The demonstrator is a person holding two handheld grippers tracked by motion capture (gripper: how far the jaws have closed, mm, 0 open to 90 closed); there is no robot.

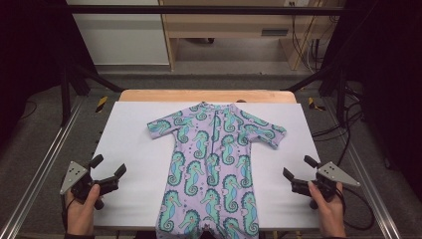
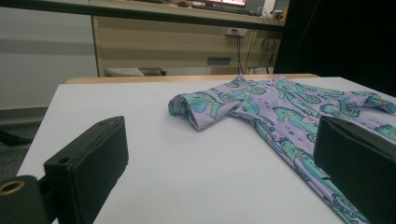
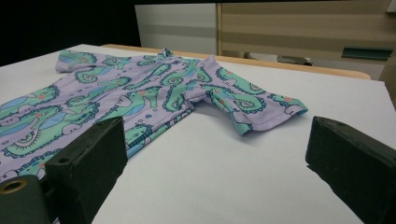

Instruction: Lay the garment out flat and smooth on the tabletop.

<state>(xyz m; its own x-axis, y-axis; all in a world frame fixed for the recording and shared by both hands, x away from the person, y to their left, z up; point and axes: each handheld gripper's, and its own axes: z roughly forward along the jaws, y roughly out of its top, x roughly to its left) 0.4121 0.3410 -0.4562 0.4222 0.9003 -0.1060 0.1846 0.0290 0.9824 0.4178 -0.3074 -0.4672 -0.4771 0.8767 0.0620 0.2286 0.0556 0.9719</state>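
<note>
A lilac child's swimsuit (image 1: 214,159) printed with teal seahorses lies flat on the white table (image 1: 134,144), neck at the far side, legs reaching the near edge. My left gripper (image 1: 110,166) hovers low over the table's near left, jaws wide apart and empty, pointed toward the suit's left sleeve (image 2: 201,109). Over the near right my right gripper (image 1: 300,167) stands open too, with nothing between its jaws; the right sleeve (image 3: 252,105) lies ahead of it. A hand holds each gripper from the near edge.
A wooden strip (image 1: 206,95) borders the table's far edge. Metal rails (image 1: 45,164) run along both sides. Black frame struts (image 1: 318,74) slant at the far corners, and cables (image 1: 343,124) lie on the floor at right. Wooden furniture (image 1: 234,30) stands behind.
</note>
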